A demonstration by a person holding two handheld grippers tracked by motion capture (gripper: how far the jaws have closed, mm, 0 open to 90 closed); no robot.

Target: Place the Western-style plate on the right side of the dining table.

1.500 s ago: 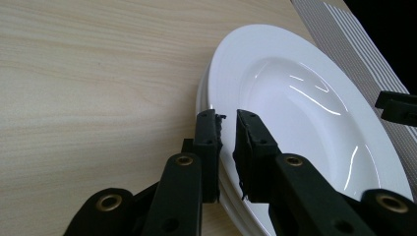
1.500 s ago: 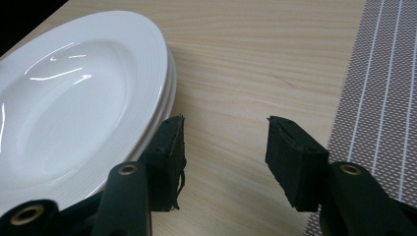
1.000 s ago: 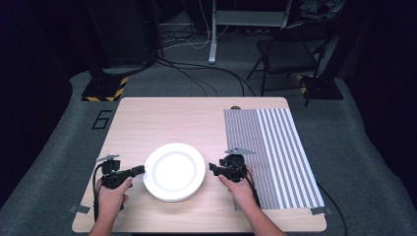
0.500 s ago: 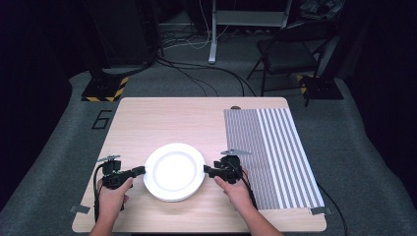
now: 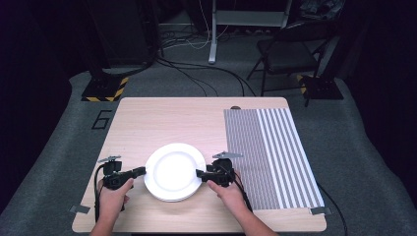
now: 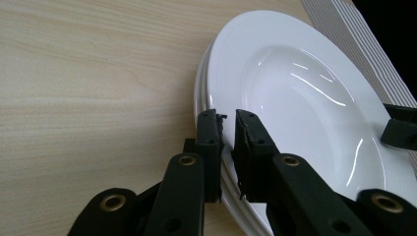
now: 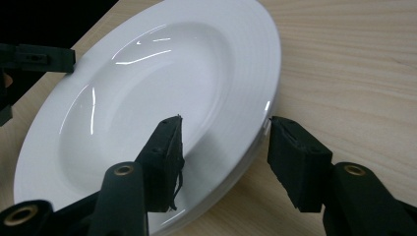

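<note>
The left claw is clenched on the near-left rim of the top plate, which sits on a stack at the bench front. The right claw straddles the opposite rim, released. Lifting remains, likely toward the striped mat.

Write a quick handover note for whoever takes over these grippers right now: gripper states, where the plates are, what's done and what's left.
Left hand-held gripper: jaws nearly closed on the near-left rim of the top plate.
Right hand-held gripper: jaws open, straddling the plate's right rim, not yet closed.
The plates sit stacked on the wooden table, left of the striped mat.
Done: both grippers are at the rim.
Left: probably close the right jaws, then lift the top plate off; nothing is raised yet.
</note>
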